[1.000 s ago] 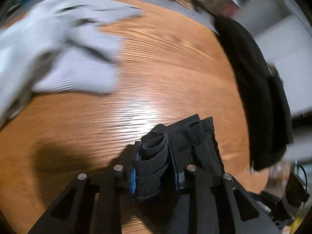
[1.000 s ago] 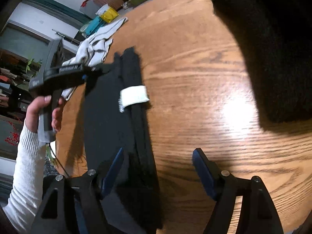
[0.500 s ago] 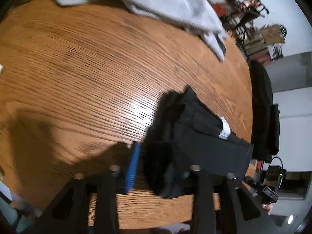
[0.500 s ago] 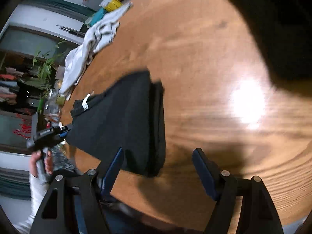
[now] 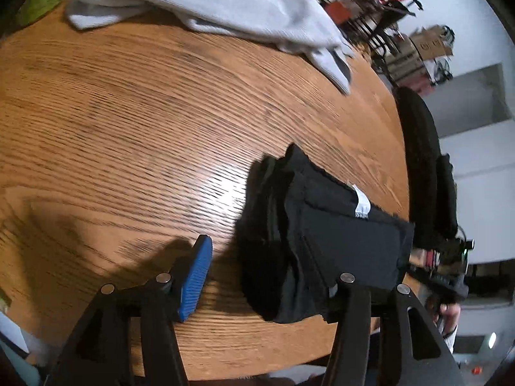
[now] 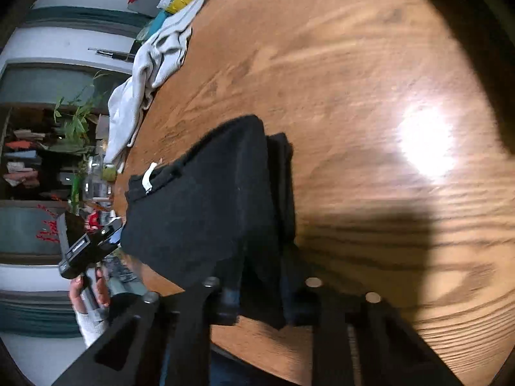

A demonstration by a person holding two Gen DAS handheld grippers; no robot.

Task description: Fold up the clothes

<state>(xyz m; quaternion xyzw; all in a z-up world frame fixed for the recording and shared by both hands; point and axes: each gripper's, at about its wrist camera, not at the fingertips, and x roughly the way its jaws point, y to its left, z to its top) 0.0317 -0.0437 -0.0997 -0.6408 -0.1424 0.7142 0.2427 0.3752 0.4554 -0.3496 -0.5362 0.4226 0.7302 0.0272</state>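
A black garment (image 5: 322, 234) lies folded near the front edge of the round wooden table (image 5: 128, 128), its white label (image 5: 362, 204) showing. My left gripper (image 5: 270, 273) is opening. The cloth lies against its right finger, and the blue pad (image 5: 196, 276) stands clear of it. In the right wrist view the same black garment (image 6: 206, 199) has its near corner pinched in my right gripper (image 6: 264, 292), whose jaws are closing. A hand (image 6: 87, 292) holds the left gripper's body (image 6: 80, 247) beyond the table's left rim.
A crumpled light grey garment (image 5: 209, 3) lies at the far side of the table (image 6: 354, 64), seen too as the grey garment (image 6: 151, 64). A dark garment (image 5: 421, 167) hangs over the right edge. Cluttered shelves and boxes stand beyond.
My left gripper swung across the table with black cloth pinched, then let it go and spread its jaws. The right jaws went from wide apart to closed on the garment's near corner.
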